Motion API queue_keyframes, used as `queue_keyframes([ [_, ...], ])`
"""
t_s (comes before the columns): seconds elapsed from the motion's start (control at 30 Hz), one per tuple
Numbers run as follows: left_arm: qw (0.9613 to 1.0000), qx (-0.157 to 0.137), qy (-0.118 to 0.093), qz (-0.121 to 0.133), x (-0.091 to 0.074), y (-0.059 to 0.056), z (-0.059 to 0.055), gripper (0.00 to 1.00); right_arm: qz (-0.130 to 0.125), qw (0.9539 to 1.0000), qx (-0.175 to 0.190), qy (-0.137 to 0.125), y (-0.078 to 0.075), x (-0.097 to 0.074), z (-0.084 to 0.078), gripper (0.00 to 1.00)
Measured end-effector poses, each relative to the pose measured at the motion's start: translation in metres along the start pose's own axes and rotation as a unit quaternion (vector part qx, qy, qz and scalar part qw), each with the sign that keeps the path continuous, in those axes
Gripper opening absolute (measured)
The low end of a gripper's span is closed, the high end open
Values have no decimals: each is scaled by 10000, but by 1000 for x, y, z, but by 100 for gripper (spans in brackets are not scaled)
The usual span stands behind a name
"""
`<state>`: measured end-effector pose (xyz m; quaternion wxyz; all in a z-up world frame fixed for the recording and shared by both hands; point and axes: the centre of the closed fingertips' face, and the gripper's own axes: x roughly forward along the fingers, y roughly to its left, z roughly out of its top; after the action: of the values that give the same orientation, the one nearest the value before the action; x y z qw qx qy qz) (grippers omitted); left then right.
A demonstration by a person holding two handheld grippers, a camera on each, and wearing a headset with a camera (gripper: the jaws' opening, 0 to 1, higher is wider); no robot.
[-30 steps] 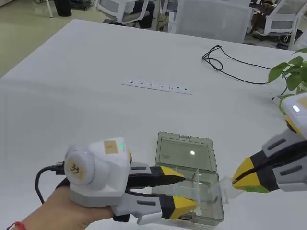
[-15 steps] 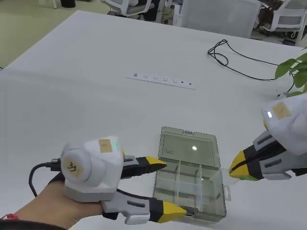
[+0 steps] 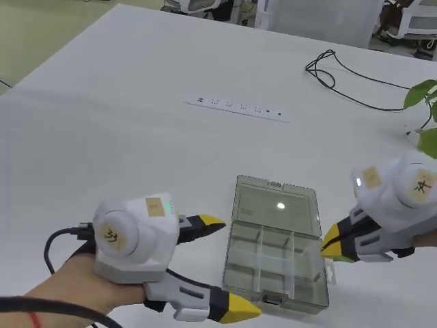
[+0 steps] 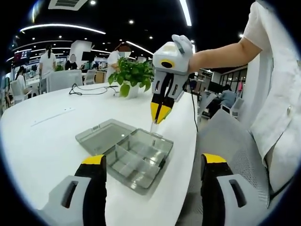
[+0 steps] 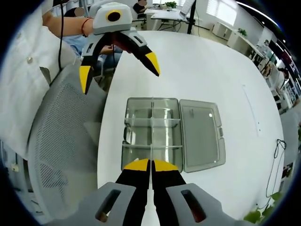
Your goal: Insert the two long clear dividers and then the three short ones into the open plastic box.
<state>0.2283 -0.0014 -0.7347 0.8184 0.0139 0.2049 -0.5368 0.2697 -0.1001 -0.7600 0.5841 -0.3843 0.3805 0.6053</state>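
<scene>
**Jaws spread on the left, pinched shut on the right at the box's edge**

Left gripper [image 3: 225, 268] hangs just left of the open plastic box [image 3: 287, 302], its jaws spread wide and holding nothing. The box sits on the white table [image 3: 136, 137] with its lid [image 3: 276, 205] lying flat on the far side. Dividers already cross its base. Right gripper [image 3: 329, 244] has its jaws pressed together on what looks like a clear divider [image 3: 332, 272] at the box's right wall.

To seat the piece well, I judge it should be held upright, lined up with the wall slots and pushed straight down. The free left jaws could steady the box.

The left gripper view gives the divider edge-on, as a thin pale strip under the right tips. The right gripper view instead lays out the compartment grid squarely from above.
</scene>
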Motion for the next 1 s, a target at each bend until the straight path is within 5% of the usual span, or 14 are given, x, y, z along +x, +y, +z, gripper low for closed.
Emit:
queue_keyframes([
  [1.0, 9999, -49, -97, -21, 2, -3, 5, 82, 86, 9999, 109, 43, -3, 13, -7, 2],
])
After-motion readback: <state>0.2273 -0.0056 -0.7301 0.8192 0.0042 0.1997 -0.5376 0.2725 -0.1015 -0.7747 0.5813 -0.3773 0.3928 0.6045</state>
